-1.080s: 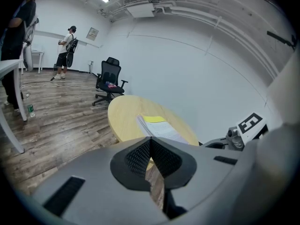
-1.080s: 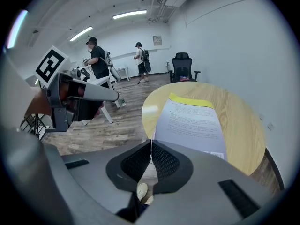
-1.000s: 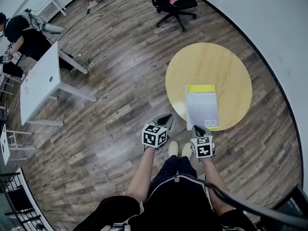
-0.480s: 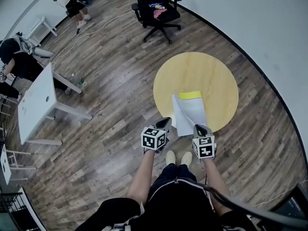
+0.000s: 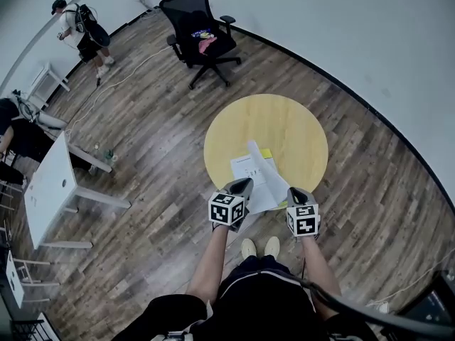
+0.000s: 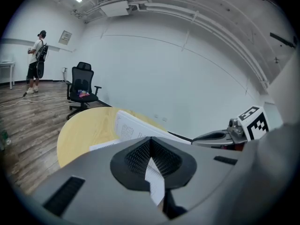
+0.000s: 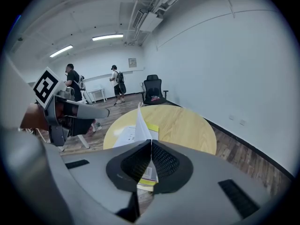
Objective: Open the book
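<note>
Book (image 5: 249, 169) print too small to read; near edge hidden behind left hand-held gripper (image 5: 242, 186).

**Book part-open at the near edge**

My book (image 5: 250, 169), with a yellow cover and white printed pages, lies at the near edge of the round surface (image 5: 284, 119). It is partly open. White leaves stand up off it, pinched in my left claw (image 5: 242, 185) and right claw (image 5: 297, 192).

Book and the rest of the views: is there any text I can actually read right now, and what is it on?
No text is readable.
book: printed lines on the open pages, too small to read.
wall plaque: blurred, unreadable.
marker cubes: black-and-white square patterns only, no words.
</note>
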Action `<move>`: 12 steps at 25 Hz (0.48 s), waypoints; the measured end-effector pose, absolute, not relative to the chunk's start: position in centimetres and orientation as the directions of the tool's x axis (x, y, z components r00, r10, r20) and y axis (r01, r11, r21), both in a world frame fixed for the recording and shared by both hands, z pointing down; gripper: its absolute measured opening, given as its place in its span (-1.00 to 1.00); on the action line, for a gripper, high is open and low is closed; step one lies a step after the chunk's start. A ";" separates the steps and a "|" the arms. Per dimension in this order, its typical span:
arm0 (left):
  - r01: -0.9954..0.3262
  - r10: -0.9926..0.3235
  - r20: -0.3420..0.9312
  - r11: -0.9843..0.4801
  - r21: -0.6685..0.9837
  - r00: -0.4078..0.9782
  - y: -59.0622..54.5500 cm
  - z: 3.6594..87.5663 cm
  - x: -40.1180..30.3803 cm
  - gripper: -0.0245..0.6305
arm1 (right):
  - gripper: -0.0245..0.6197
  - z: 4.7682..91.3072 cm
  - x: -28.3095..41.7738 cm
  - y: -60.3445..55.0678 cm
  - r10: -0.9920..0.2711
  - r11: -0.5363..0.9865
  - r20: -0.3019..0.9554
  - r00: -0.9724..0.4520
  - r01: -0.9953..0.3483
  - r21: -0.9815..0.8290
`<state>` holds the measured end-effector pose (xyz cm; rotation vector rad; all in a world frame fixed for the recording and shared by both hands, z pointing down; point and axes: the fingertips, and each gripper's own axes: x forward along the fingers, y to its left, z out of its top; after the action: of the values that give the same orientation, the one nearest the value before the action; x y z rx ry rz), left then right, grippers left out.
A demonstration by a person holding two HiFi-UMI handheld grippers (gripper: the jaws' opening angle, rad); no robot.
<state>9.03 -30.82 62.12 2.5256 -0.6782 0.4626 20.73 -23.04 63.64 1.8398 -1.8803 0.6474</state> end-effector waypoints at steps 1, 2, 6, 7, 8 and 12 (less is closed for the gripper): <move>-0.528 -0.366 0.429 -0.770 0.358 0.826 -30.8 61.9 9.8 -0.93 | -0.89 63.6 21.5 -22.9 -0.801 -0.007 0.598 -0.016 -0.999 -0.036; -0.516 -0.356 0.427 -0.779 0.356 0.831 -30.7 61.6 10.6 -0.93 | -0.89 63.5 22.2 -22.7 -0.803 -0.025 0.596 -0.003 -0.999 -0.039; -0.476 -0.313 0.431 -0.807 0.350 0.846 -30.0 61.6 13.5 -0.93 | -0.89 63.6 25.2 -21.6 -0.806 -0.091 0.591 0.044 -0.995 -0.050; -0.468 -0.302 0.435 -0.812 0.348 0.848 -29.8 61.7 14.2 -0.93 | -0.89 63.8 25.9 -21.4 -0.804 -0.105 0.592 0.054 -0.993 -0.053; -0.460 -0.293 0.438 -0.817 0.347 0.850 -29.6 61.8 14.9 -0.93 | -0.89 64.0 26.7 -21.2 -0.802 -0.120 0.593 0.063 -0.991 -0.057; -0.435 -0.261 0.449 -0.833 0.343 0.855 -29.4 62.0 17.6 -0.93 | -0.89 65.1 30.0 -20.3 -0.787 -0.179 0.608 0.099 -0.981 -0.072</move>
<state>17.56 -29.35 62.00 2.5899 -0.5131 0.5404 29.97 -20.30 65.11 2.0320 -1.7374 0.7604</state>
